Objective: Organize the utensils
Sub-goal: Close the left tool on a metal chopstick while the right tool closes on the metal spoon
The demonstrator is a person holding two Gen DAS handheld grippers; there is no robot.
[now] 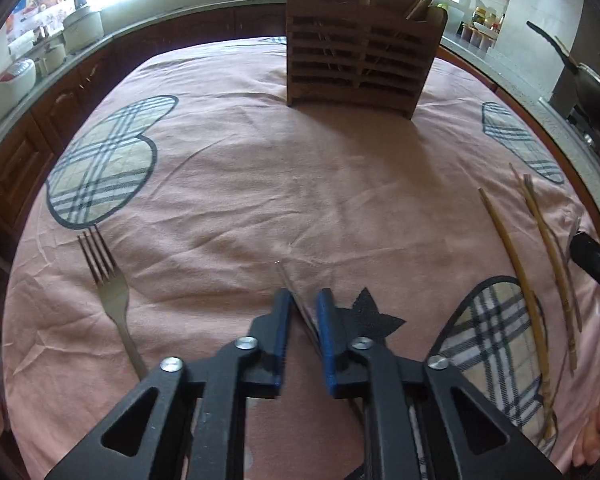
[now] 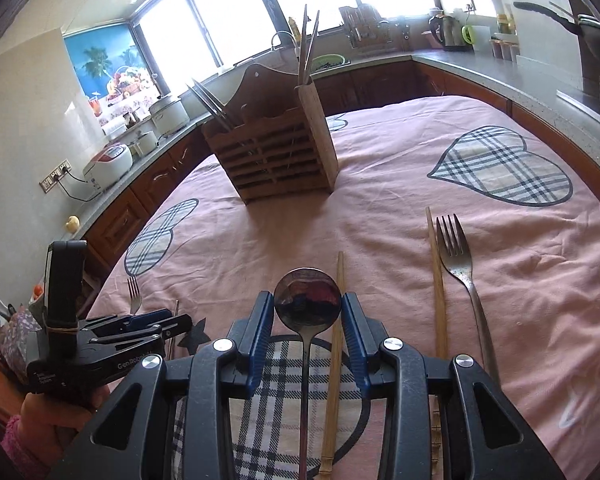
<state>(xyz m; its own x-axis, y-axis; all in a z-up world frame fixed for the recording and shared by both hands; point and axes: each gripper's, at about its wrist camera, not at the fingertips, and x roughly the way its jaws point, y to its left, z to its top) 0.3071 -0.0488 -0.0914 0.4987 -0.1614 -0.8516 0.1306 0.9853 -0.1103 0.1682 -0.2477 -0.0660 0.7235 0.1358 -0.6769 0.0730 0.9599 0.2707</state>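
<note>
A slatted wooden utensil holder (image 1: 360,52) (image 2: 276,156) stands at the far side of the pink tablecloth, with metal and bamboo chopsticks in it. My left gripper (image 1: 304,308) (image 2: 160,320) is shut on thin metal chopsticks (image 1: 296,296), low over the cloth. A fork (image 1: 108,292) (image 2: 134,294) lies to its left. My right gripper (image 2: 308,312) is shut on a metal spoon (image 2: 308,304), its pads against the bowl's edges and the handle running back under it. A bamboo chopstick (image 2: 334,360) lies on the cloth below the jaws. Another chopstick (image 2: 436,280) and a larger fork (image 2: 460,272) lie to the right.
Bamboo chopsticks (image 1: 516,280) lie at the right of the left wrist view, near a corner of the right gripper. A black star mark (image 1: 370,316) is on the cloth. Kitchen counters with a rice cooker (image 2: 108,164), pots and a pan (image 2: 548,12) surround the table.
</note>
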